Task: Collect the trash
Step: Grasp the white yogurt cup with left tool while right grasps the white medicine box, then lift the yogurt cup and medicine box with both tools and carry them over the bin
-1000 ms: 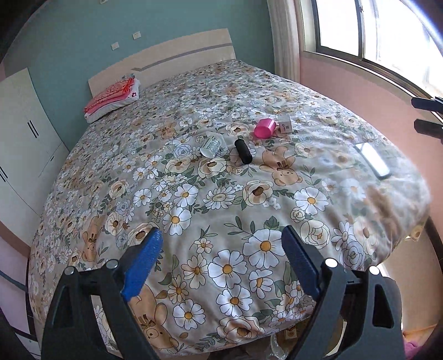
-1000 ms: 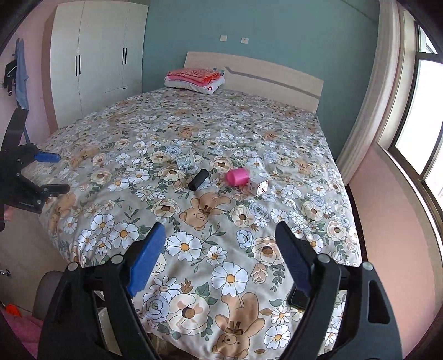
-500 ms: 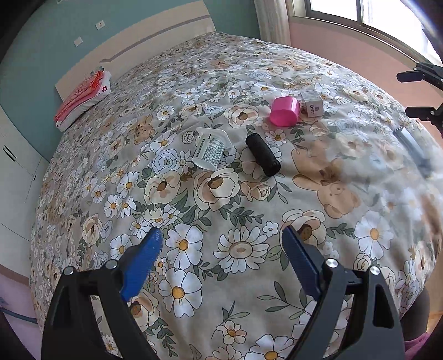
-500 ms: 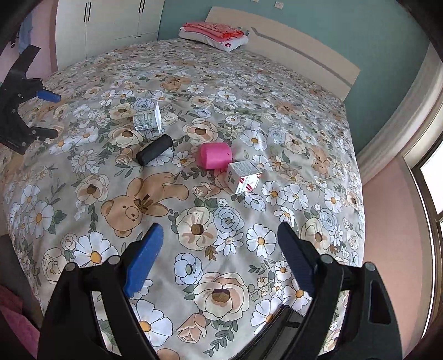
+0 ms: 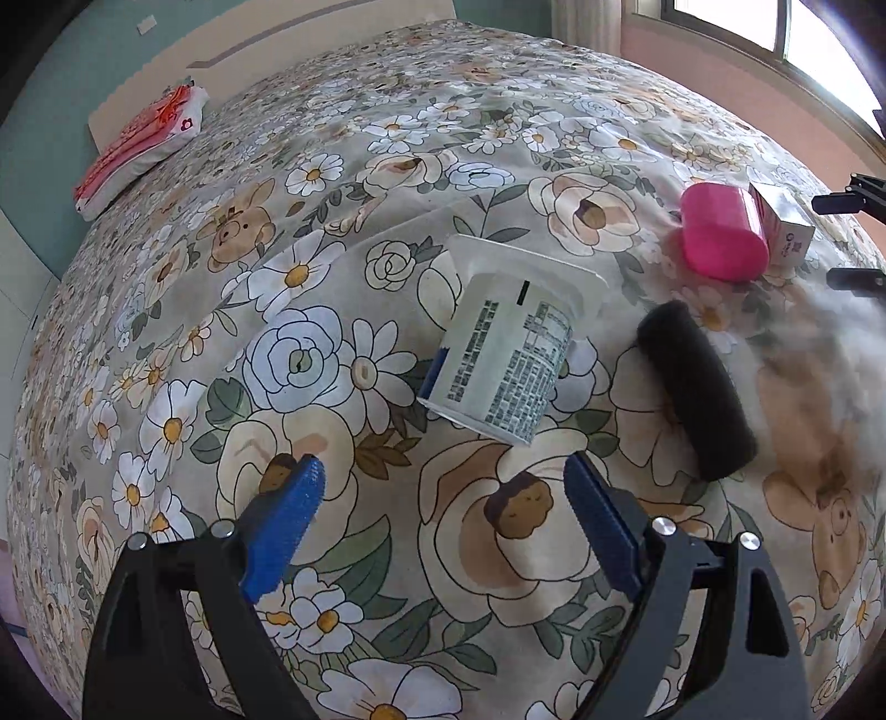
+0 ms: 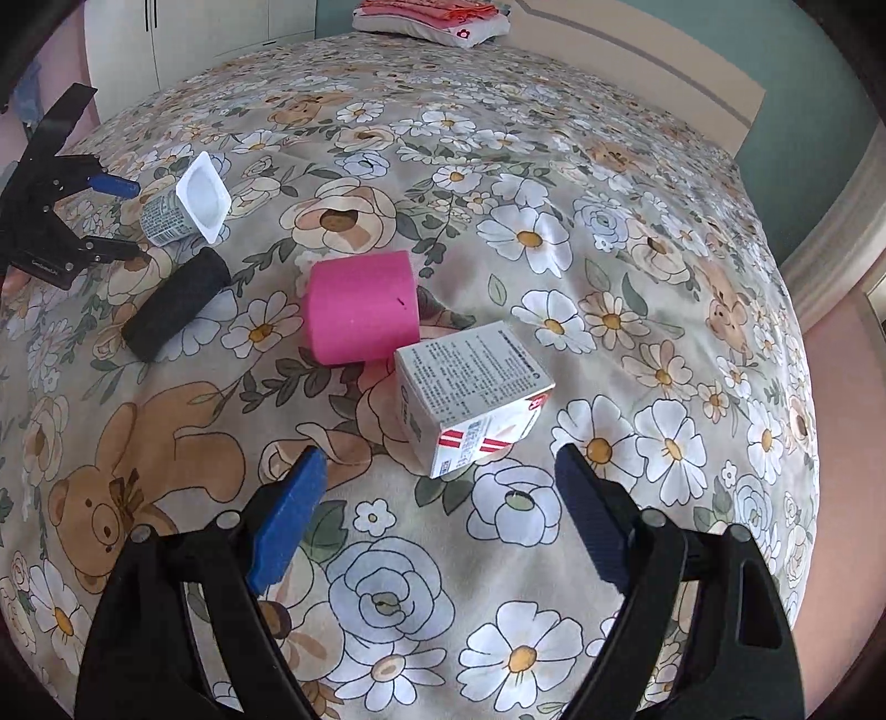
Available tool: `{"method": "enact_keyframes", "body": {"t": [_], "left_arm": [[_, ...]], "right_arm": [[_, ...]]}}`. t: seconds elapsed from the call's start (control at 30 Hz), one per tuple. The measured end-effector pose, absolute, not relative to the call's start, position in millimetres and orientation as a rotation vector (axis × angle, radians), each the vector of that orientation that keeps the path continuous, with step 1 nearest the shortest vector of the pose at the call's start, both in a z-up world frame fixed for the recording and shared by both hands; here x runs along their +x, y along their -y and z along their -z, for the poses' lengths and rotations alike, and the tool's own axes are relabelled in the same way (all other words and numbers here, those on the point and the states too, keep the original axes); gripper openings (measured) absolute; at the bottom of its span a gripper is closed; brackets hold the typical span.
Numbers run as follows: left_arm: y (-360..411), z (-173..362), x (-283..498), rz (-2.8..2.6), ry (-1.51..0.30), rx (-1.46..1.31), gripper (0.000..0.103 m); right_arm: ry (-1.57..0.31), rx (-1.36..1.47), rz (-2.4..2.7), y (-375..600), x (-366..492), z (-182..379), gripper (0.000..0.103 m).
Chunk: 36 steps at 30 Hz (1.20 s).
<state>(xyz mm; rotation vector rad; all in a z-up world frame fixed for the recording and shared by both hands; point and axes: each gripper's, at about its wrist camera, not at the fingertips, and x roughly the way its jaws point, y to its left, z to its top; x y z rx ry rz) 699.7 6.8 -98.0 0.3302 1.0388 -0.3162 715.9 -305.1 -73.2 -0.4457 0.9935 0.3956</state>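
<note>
A white yogurt cup point(image 5: 501, 354) lies on its side on the flowered bedspread, just beyond my open left gripper point(image 5: 443, 487). To its right lie a black foam cylinder point(image 5: 695, 390), a pink cylinder point(image 5: 722, 232) and a small white carton point(image 5: 786, 224). In the right wrist view the white carton point(image 6: 473, 396) sits just ahead of my open right gripper point(image 6: 437, 479), with the pink cylinder point(image 6: 360, 307) touching its far left side. The black cylinder point(image 6: 174, 302) and the yogurt cup point(image 6: 185, 202) lie further left, by the left gripper point(image 6: 119, 216). Neither gripper holds anything.
The flowered bedspread point(image 6: 609, 232) covers the whole bed. A folded red and white cloth point(image 5: 141, 147) lies by the headboard point(image 6: 637, 55). White wardrobes point(image 6: 194, 39) stand left of the bed; a window point(image 5: 775, 33) and pink wall are on the right.
Both grippers have come down and forward over the bed. The yogurt cup now lies close before the left one and the carton close before the right one. Both stayed open.
</note>
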Motion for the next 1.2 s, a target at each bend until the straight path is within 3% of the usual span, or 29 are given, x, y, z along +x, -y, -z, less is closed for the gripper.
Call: {"method": "enact_keyframes", "body": {"t": [0.43,0.47,0.53,0.7,0.93,1.2], "left_arm": [[6,124,746,0.375,-1.033,0.210,0.088],[7,123,745,0.377,-1.032,0.198,0.082],[10,120,742,0.389,-1.032,0.199,0.054],[16,109,722,0.361,-1.006,0.221,0.053],[9,54,686,0.311,-0.955,0.175,0.052],[-9,-48,624,0.234,-0.859,0.163,0.051]], "right_arm": [[-1.032,-0.380,-0.431,302,780,109,0.083],[-1.033,-0.363,-0.444,302,779,110,0.080],[-1.043,-0.347,-0.461,300,774,111,0.063],[-1.026,-0.315,-0.427,300,752,103,0.063],[-0.946,-0.249,-0.382,305,711,45,0.062],[-0.803,-0.231,-0.344,297,643,-69,0.062]]}}
